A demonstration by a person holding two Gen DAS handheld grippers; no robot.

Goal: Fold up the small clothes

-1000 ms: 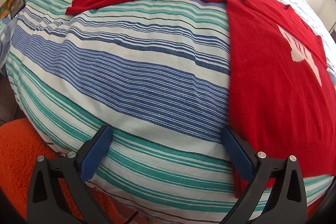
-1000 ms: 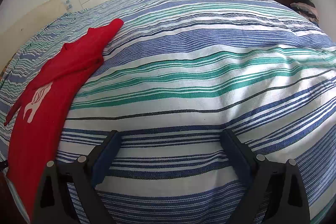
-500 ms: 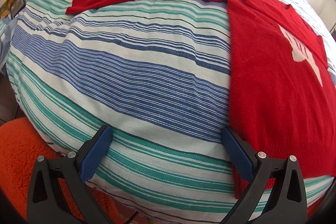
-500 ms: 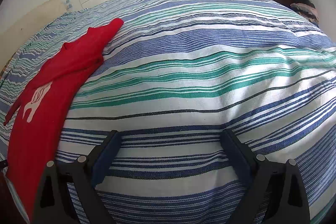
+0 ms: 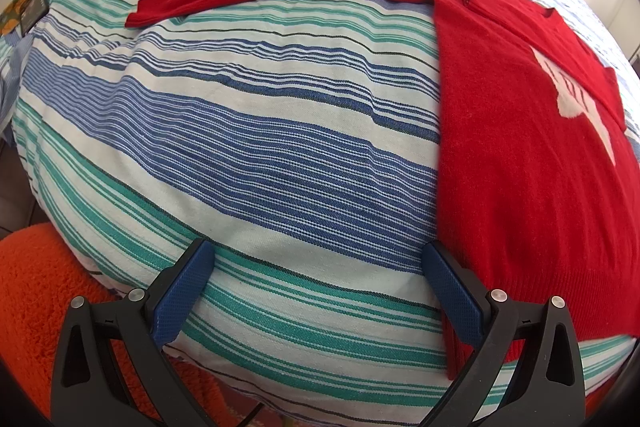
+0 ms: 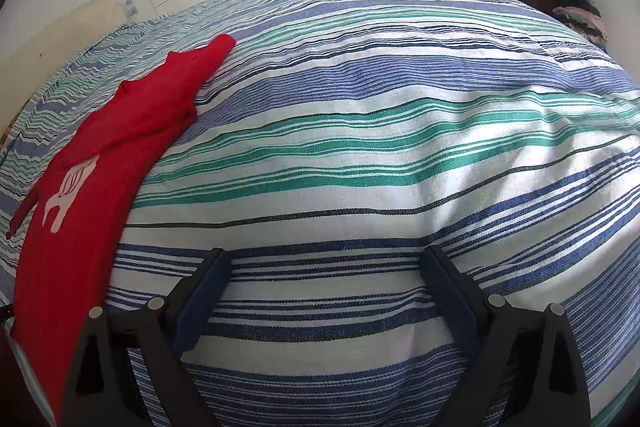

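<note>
A fuzzy red knit sweater [image 5: 532, 155] with a white motif lies flat on the woven blue, green and white striped bedspread [image 5: 260, 131], one long sleeve stretched out sideways. The left gripper [image 5: 318, 267] hangs spread wide and empty, its ribbed blue right pad [image 5: 452, 297] at the sweater's hem corner. The right gripper [image 6: 326, 281], also spread and empty, sits over bare bedspread, the sweater well to its left.

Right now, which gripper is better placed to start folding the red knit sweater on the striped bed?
Left, probably. The left gripper is open at the red knit sweater, near its hem corner. The right gripper, also open, faces bare striped bedcover, the sweater off to its side.
</note>
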